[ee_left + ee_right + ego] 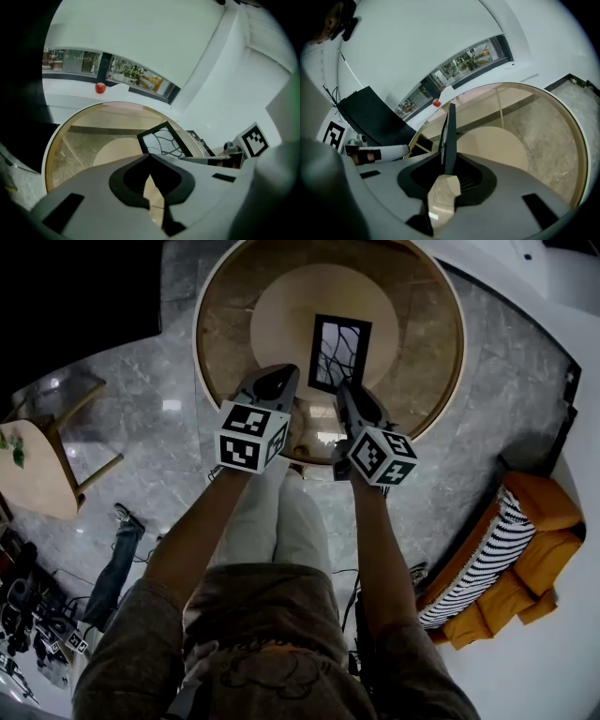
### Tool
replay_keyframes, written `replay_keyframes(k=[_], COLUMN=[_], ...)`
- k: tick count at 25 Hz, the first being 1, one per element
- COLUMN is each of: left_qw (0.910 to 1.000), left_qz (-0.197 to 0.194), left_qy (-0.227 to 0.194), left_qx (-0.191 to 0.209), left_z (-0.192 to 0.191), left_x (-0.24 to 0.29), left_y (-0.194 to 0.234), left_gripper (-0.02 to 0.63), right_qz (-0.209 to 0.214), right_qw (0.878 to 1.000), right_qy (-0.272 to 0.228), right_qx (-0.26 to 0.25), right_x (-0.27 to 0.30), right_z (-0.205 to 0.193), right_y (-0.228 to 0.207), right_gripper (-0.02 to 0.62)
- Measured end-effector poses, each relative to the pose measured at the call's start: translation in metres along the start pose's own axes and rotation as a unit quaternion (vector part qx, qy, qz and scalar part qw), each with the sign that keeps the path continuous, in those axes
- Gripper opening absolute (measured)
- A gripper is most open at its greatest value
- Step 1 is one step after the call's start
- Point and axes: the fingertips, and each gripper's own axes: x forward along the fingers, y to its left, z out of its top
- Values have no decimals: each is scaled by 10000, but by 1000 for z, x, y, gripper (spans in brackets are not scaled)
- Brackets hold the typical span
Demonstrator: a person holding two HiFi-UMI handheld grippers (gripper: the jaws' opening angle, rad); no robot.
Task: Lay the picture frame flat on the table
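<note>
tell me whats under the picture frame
The picture frame sits over the round glass tabletop; through the glass a pale round base and marble floor show. The patch directly beneath the frame is covered from view.

Head view: dim; I see black corners, L side darkest.
Gripper views: bright, daylight via windows [136, 75], pale walls [140, 33].
Glare: spots on floor [141, 427]; picture frame [339, 352] pane washed pale.
Edges: strong fisheye bend.
Focus: near fg soft.
</note>
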Motion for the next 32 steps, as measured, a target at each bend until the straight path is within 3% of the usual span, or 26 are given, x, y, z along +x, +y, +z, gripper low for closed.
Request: replay_keyframes(k=[17, 32], left_qw=[9999, 9996], left_qz=[-70, -102], left_qy=[125, 258], left_qx=[29, -27], left_z=[-2, -11], left_x=[10, 16], left_y=[0, -5], left_gripper=[15, 15], right_qz=[-550, -740], right_qw=[9982, 9962], right_qy=[128, 335], right_qx=[-180, -318], right_x=[10, 14], right_z=[-12, -26], right_y=[-26, -38], right_gripper=[164, 161])
